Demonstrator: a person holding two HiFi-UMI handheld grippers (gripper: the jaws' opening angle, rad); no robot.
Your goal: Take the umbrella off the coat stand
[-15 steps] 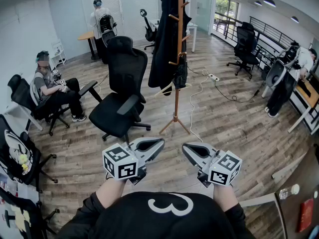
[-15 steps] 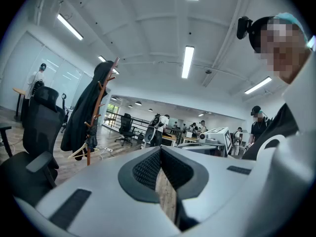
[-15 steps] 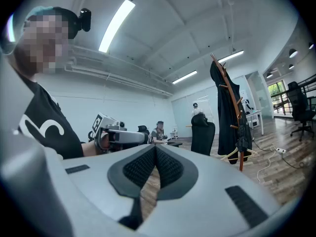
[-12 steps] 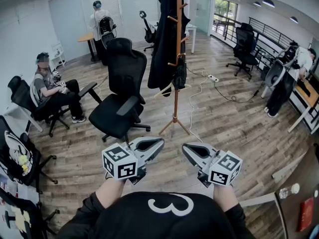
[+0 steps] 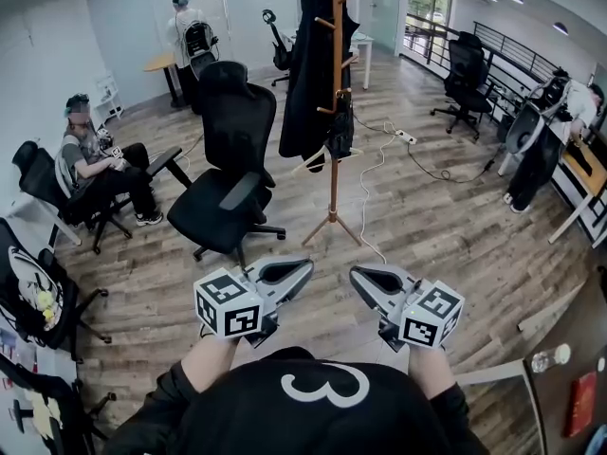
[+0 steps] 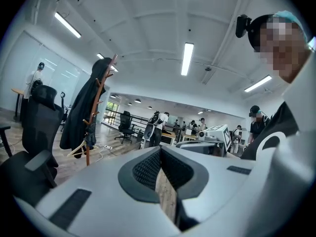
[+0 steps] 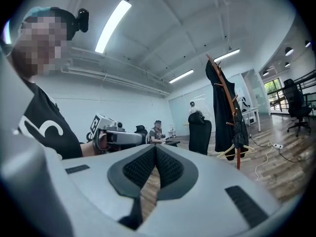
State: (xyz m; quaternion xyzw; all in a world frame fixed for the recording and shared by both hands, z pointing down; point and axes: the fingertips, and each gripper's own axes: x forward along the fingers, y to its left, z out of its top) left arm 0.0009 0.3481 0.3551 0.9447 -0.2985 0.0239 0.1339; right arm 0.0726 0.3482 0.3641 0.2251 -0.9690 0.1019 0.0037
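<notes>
I hold both tools low in front of me, side by side and level, their tips aimed at the coat stand (image 5: 335, 102) across the wooden floor (image 5: 446, 235). The left tool (image 5: 307, 267) is clenched: in its own view the ribbed pads (image 6: 148, 169) meet at the tip and nothing sits between them. The right tool (image 5: 356, 274) is the same, jaws pressed together at the front and empty. The two tools are just beside each other but not touching. The umbrella (image 5: 341, 133), a short dark folded bundle, hangs from a lower peg of the stand, tight against the pole on its right side in the head view. It is well apart from both tools. A long dark coat (image 5: 308, 64) drapes from the upper pegs on the pole's left, and a pale hanger (image 5: 321, 162) dangles below its hem, just beside the umbrella. A black office chair (image 5: 228, 169) stands left of the stand, between it and a seated person (image 5: 90, 164). A white cable (image 5: 368, 192) trails across the floor right of the stand's legs.
</notes>
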